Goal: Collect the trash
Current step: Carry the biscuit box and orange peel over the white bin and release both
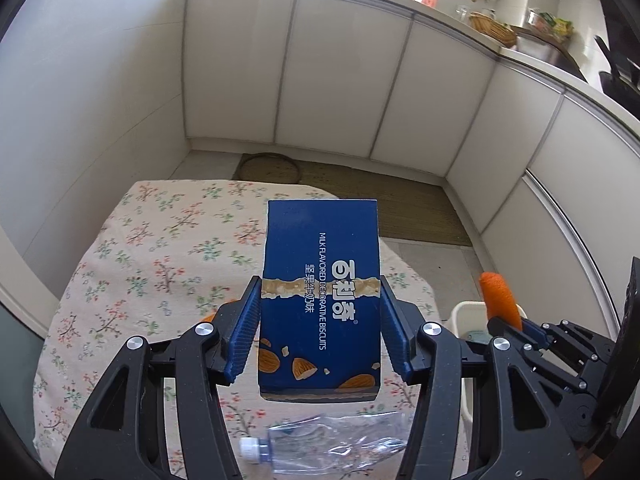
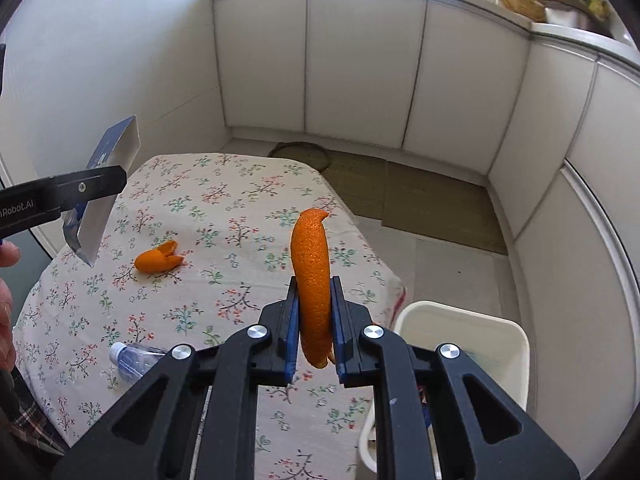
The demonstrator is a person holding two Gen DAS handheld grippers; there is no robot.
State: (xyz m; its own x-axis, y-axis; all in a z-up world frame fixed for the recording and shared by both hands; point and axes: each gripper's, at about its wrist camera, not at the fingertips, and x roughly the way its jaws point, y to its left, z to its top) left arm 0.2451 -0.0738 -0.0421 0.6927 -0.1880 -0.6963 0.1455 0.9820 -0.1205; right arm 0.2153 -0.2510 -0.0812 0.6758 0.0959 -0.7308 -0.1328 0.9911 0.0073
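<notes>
Kitchen corner with white cabinet doors (image 2: 360, 72) behind a table under a floral tablecloth (image 2: 240, 208), seen from two hand-held claws. The left gripper (image 1: 320, 320) is closed on a blue biscuit box (image 1: 320, 296), its ribbed blue pads pressed against the box's two long sides, holding it in the air above the cloth with the printed face toward the camera. The right gripper (image 2: 314, 320) is clamped on a long strip of orange peel (image 2: 312, 280), which stands up between the pads and curls forward at the top. Both items are lifted clear of the table. A white bin (image 2: 480, 328) stands just beside the table's right edge, below and to the right of the right gripper; something pale blue seems to lie inside it, too unclear to name. Two pieces of trash remain on the cloth: a second piece of orange peel (image 2: 158, 258) near the middle left, and a crushed clear plastic bottle (image 1: 328, 444) with a white cap near the front edge. The step in hand appears to be carrying the two gripped items toward the bin. The next move likely calls for bringing each claw over the bin's opening and releasing; the wide box may need tilting to drop in cleanly, and the peel could cling to the pads
</notes>
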